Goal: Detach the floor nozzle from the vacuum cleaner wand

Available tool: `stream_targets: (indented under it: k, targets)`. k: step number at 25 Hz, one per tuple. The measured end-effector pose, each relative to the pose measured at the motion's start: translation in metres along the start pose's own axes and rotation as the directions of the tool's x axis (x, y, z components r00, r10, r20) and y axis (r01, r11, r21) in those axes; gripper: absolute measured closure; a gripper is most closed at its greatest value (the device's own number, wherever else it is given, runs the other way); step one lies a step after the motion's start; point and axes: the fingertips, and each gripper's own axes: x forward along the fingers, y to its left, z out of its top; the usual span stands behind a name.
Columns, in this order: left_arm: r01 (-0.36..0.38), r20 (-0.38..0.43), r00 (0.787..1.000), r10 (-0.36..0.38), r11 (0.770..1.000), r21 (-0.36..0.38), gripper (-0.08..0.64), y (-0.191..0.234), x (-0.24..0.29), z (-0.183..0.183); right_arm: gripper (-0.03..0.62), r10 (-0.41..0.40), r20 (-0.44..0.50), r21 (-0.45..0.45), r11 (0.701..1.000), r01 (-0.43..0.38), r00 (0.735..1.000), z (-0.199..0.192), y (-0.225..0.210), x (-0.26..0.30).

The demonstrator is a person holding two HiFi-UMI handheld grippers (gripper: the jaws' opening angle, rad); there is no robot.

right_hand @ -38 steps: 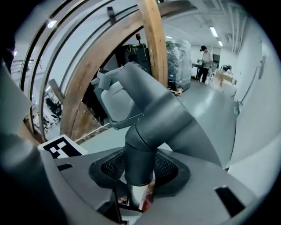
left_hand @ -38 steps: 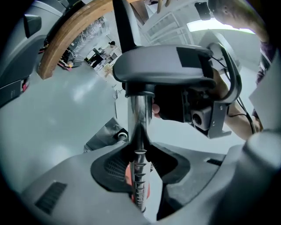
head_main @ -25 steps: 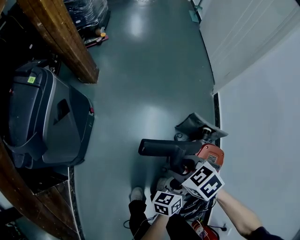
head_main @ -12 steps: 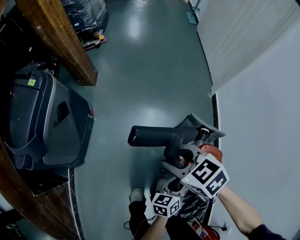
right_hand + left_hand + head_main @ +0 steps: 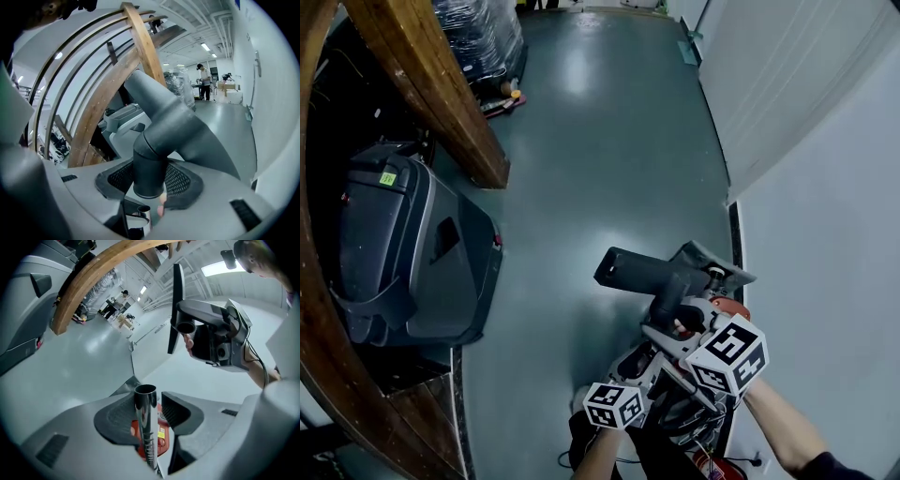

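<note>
Clamping floor nozzle [image 5: 157,140] in right claw [image 5: 150,182]; left claw [image 5: 150,412] just opening, wand [image 5: 144,401] loose between.

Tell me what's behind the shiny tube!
A red vacuum cleaner body with a yellow label peeks out behind the chrome wand. Most of it is covered by the wand and the left gripper, whose jaws have just been opening around the wand.
</note>
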Motion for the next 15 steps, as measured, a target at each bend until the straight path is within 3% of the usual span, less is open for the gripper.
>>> stream_targets:
  k: [5,8,11,15]
  targets:
    - [0.005,-0.025,1.000,-0.005,1.000,0.018,0.422,0.013,0.000,0.002,0.408,-0.038,0.028,0.026,0.999,0.038,0.999,-0.004,-0.003,-0.018]
    - [0.087,-0.033,0.996,-0.085,0.994,0.070,0.422,-0.010,-0.003,0.005,0.408,-0.076,0.061,0.050,0.996,0.073,0.995,0.001,-0.015,-0.033]
    - [0.186,-0.077,0.981,-0.176,0.970,0.156,0.423,-0.049,0.004,0.003,0.408,-0.111,0.094,0.079,0.991,0.104,0.989,0.007,-0.027,-0.044]
    - [0.173,-0.121,0.981,-0.153,0.969,0.177,0.422,-0.053,0.032,0.003,0.408,-0.133,0.110,0.101,0.987,0.122,0.985,0.007,-0.035,-0.057]
